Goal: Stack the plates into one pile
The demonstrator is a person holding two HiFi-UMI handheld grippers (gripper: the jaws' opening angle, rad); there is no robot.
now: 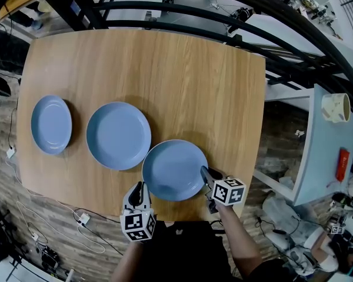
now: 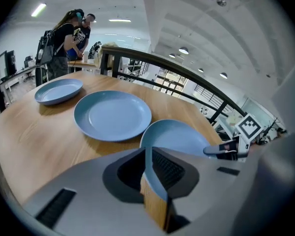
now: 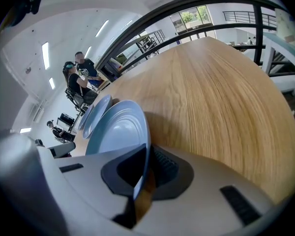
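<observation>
Three blue plates lie on the wooden table [image 1: 182, 75]. A small one [image 1: 51, 124] is at the left and a larger one [image 1: 118, 135] in the middle. The nearest plate [image 1: 174, 169] sits at the front edge. My right gripper [image 1: 205, 172] is shut on its right rim, and the rim runs between the jaws in the right gripper view [image 3: 146, 154]. My left gripper [image 1: 140, 187] is at its lower-left rim. In the left gripper view [image 2: 148, 154] that rim sits in the narrow gap between the jaws, and the table edge shows below it.
A pale side table [image 1: 317, 157] at the right carries a cup [image 1: 335, 107] and a red object [image 1: 342, 164]. A dark railing [image 1: 235, 22] curves behind the table. Cables [image 1: 82, 219] lie on the floor. Two people [image 2: 71, 33] stand far off.
</observation>
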